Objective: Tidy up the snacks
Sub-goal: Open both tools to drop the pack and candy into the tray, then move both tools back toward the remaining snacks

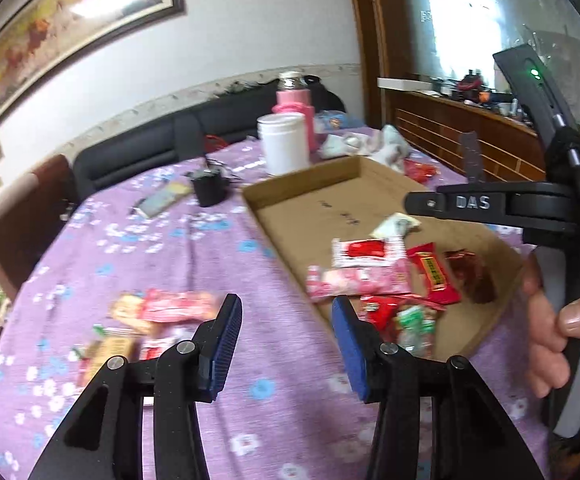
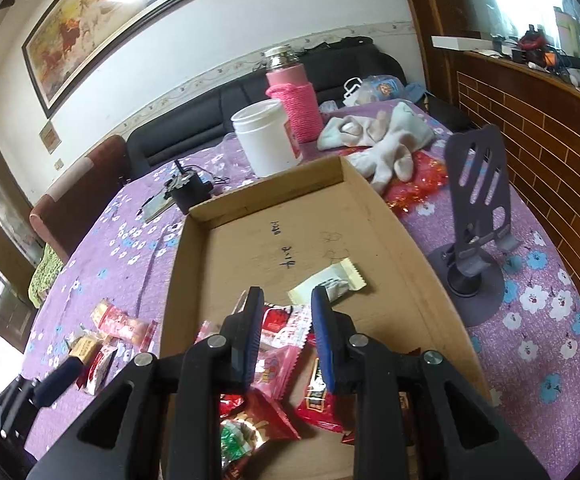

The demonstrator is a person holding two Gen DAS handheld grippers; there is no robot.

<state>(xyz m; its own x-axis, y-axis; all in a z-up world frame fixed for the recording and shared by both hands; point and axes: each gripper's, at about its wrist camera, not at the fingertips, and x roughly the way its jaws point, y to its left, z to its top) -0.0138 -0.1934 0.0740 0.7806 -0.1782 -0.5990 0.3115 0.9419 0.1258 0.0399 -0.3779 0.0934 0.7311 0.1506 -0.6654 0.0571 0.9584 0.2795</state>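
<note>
Partly done. Several snack packets point(image 2: 274, 332) inside cardboard tray point(image 2: 393, 216); loose packets point(image 1: 158, 312) remaining left of tray. Left gripper point(image 1: 286, 344) parted, empty. Right gripper point(image 2: 286, 336) clenched, empty, above tray.

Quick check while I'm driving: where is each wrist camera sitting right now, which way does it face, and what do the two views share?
Left wrist: behind the left claw, open and empty, above the purple tablecloth at the box's left edge, facing the sofa wall; a hand holding the right claw's handle shows right.
Right wrist: behind the right claw, above the snacks in the cardboard box, facing the same wall; left claw shows bottom left.
Shared: box, white jar, pink bottle, loose snacks.
</note>
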